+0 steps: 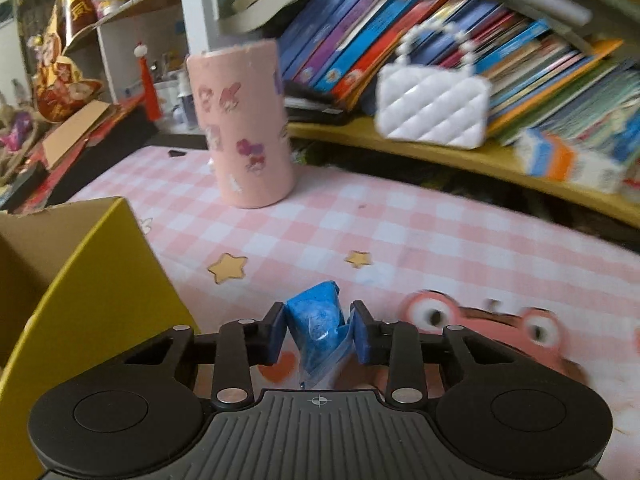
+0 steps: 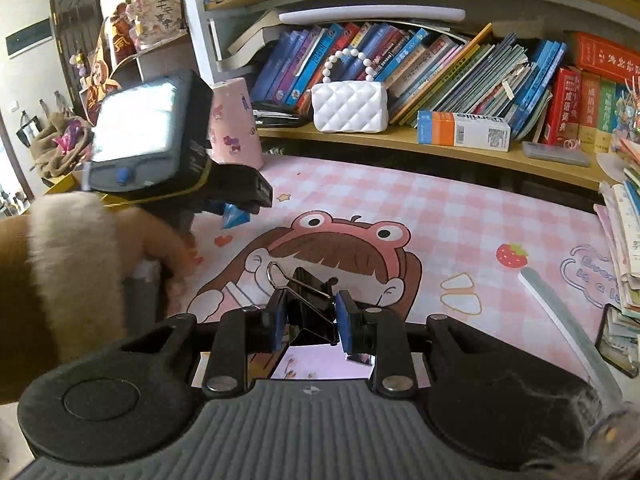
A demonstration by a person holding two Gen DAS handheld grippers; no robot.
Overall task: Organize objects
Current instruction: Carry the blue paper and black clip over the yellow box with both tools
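Observation:
My left gripper (image 1: 319,330) is shut on a small blue packet (image 1: 316,316), its blue pads pressing the packet from both sides just above the pink checked desk mat (image 1: 400,220). A yellow cardboard box (image 1: 100,280) stands open close by on the left. In the right wrist view my right gripper (image 2: 307,322) is shut on a black binder clip (image 2: 310,306) with a wire handle, held above the cartoon print on the mat (image 2: 460,208). The left gripper (image 2: 236,208) with the blue packet (image 2: 234,216) shows there at the left, held by a hand in a fur-cuffed sleeve.
A pink cup (image 1: 244,124) stands at the back of the mat. A white quilted purse (image 1: 432,108), leaning books (image 1: 360,40) and a small carton (image 2: 464,130) fill the wooden shelf. A grey-white ruler (image 2: 560,320) and stacked papers (image 2: 624,240) lie at the right.

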